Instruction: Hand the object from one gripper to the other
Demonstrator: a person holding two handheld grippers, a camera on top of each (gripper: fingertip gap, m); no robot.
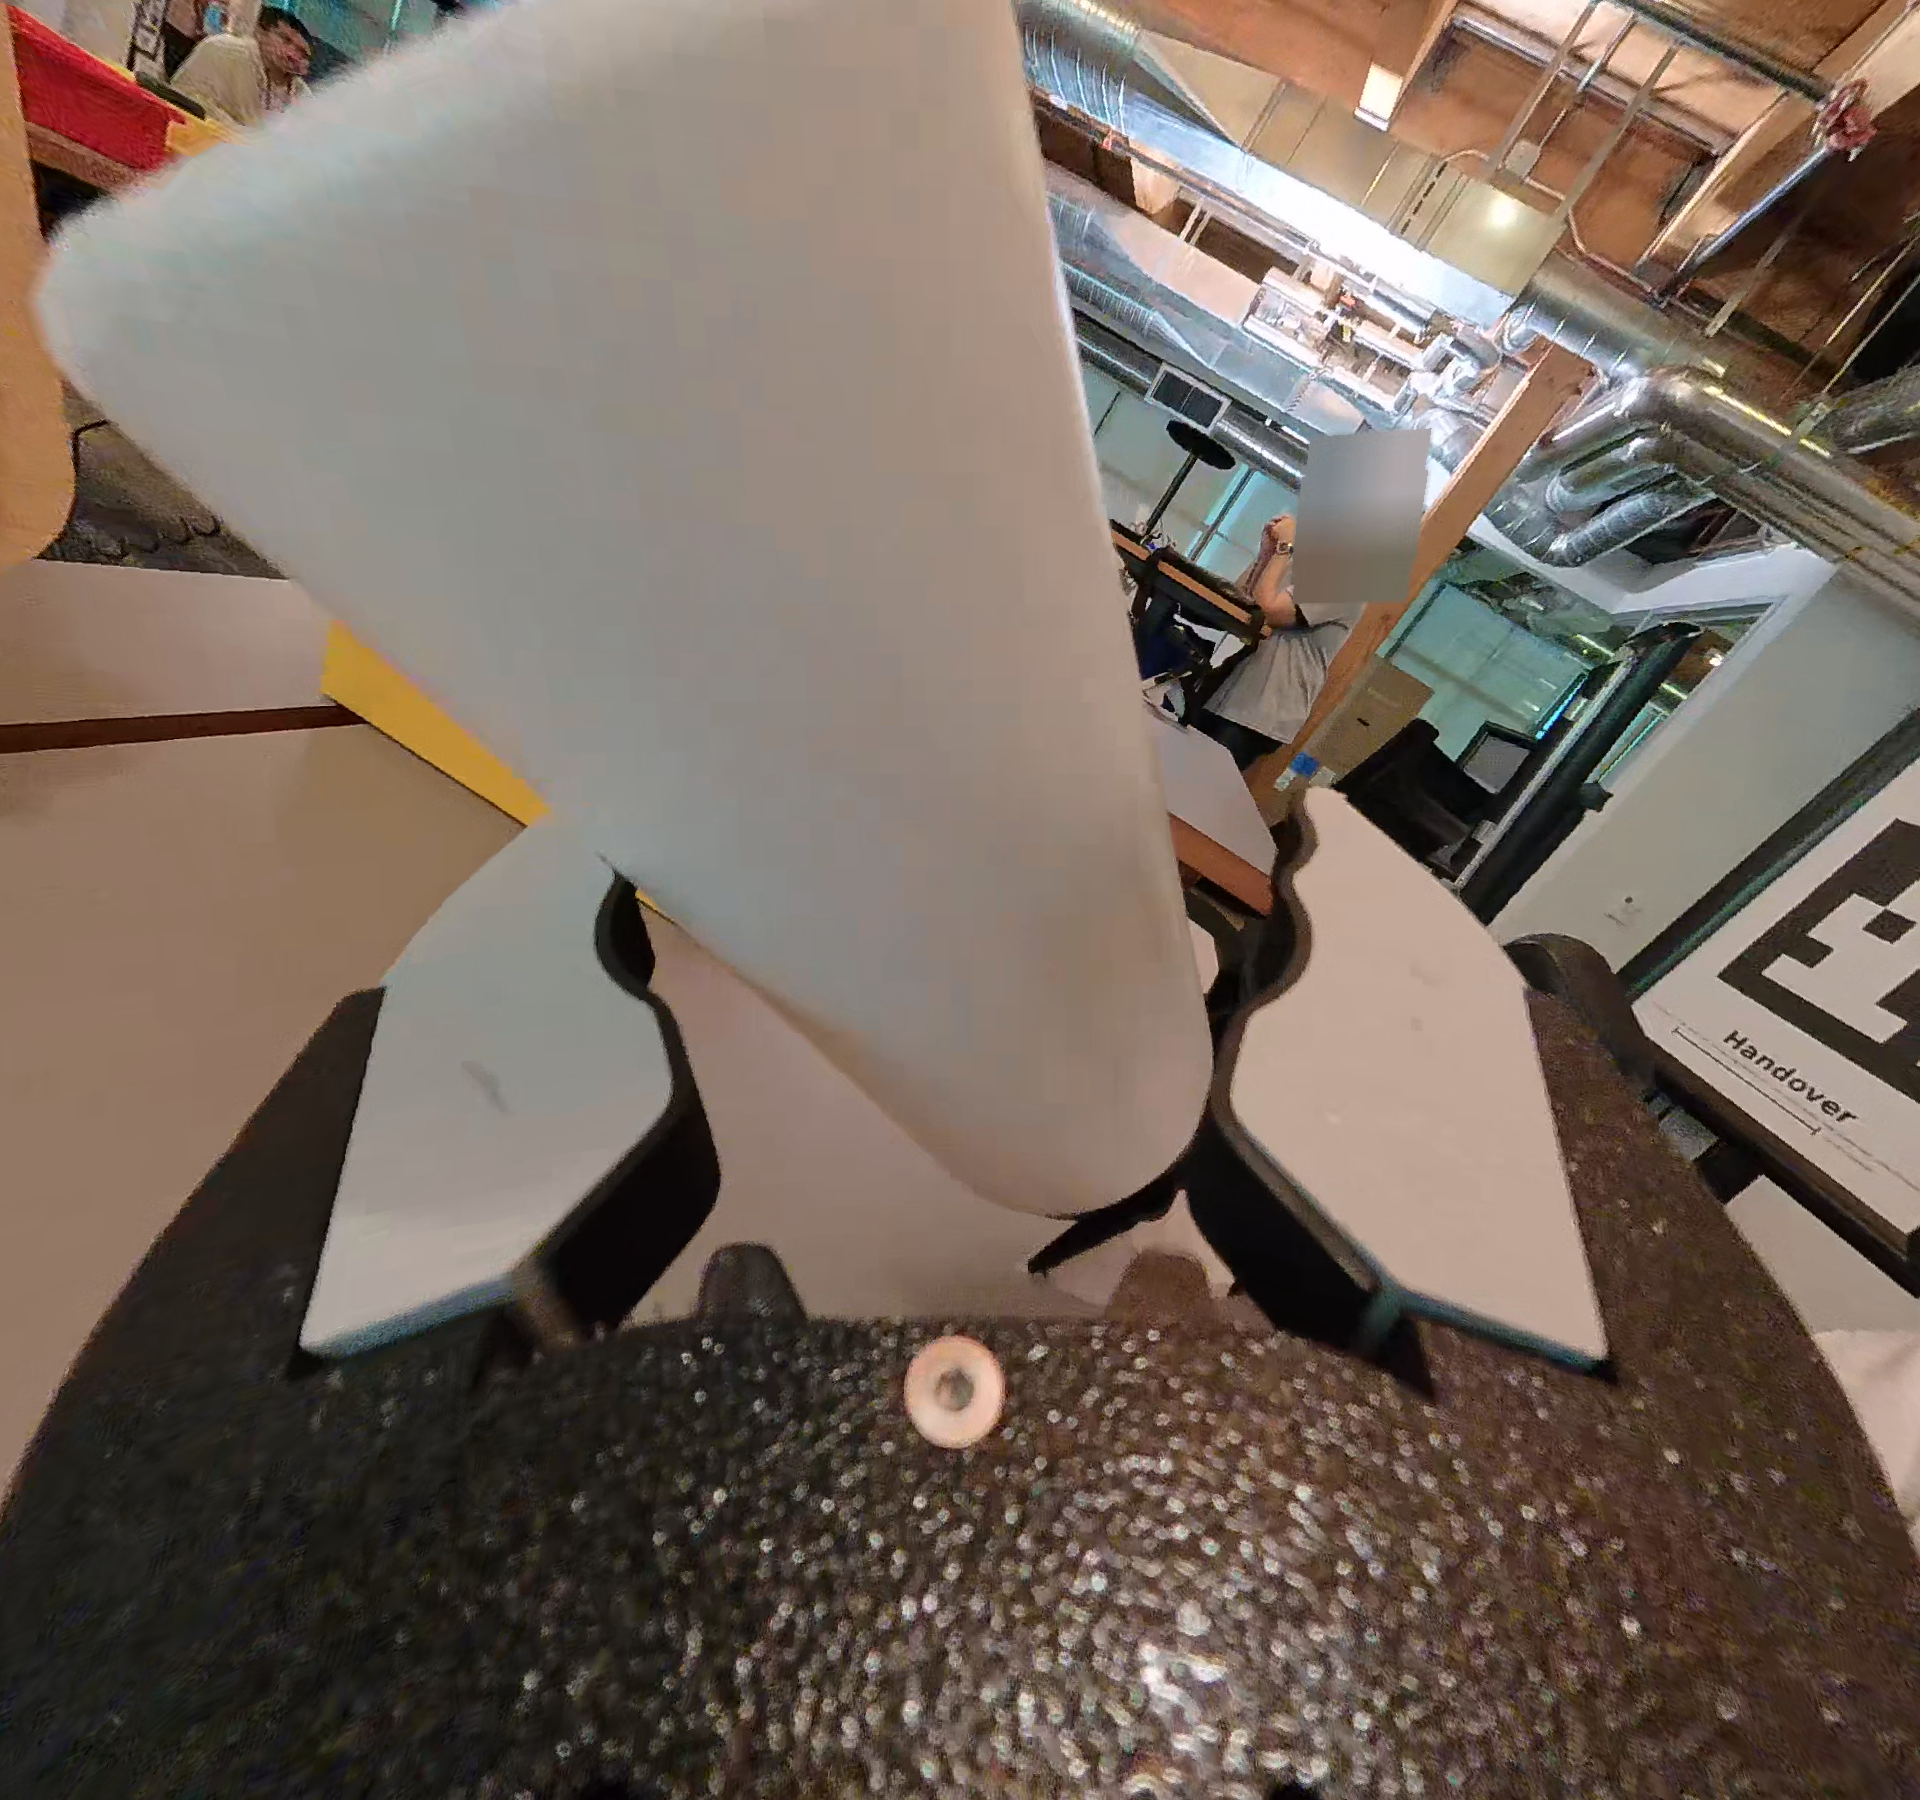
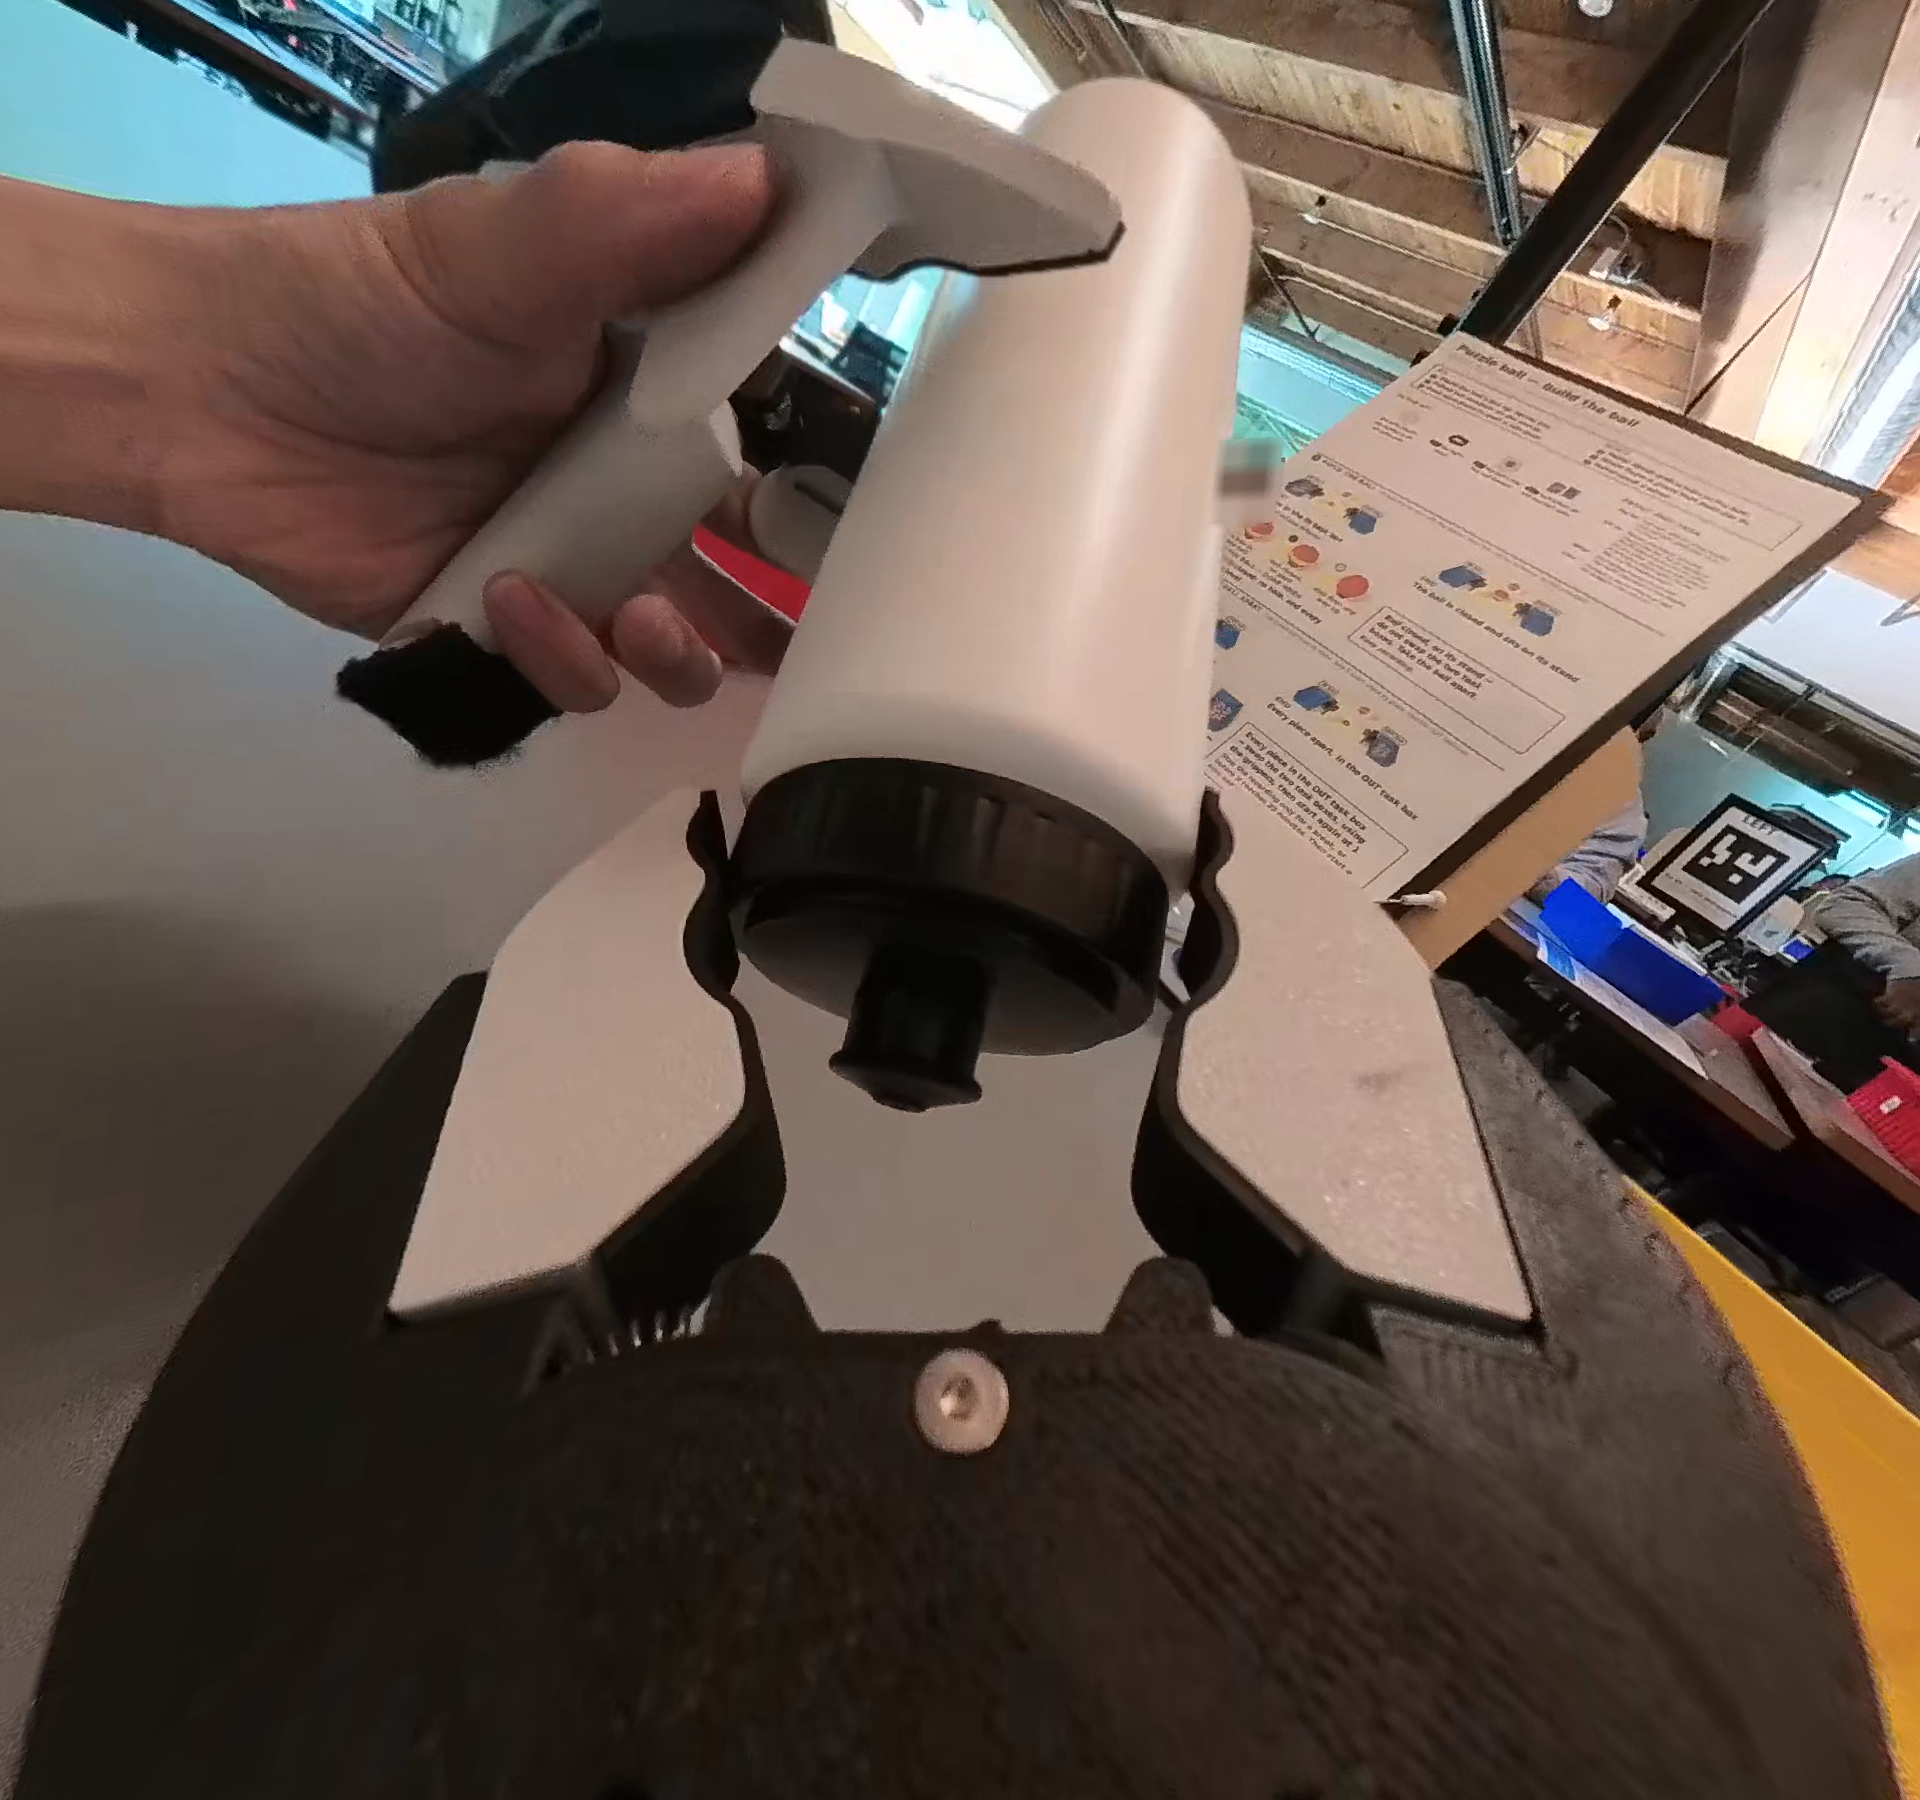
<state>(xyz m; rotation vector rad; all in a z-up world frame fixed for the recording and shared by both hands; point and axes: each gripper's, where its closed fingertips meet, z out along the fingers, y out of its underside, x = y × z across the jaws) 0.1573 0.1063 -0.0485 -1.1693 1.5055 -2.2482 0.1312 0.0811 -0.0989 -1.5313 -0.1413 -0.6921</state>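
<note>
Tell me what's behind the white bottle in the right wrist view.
Behind the white bottle: a hand holding the left gripper and an instruction board. The bottle hides the left gripper's far finger.

Both hand-held grippers (image 1: 935, 919) (image 2: 961, 877) clamped.

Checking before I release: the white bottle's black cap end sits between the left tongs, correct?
No. The black cap of the white bottle sits between the right tongs, as the right wrist view shows; the left tongs grip its plain end.
</note>
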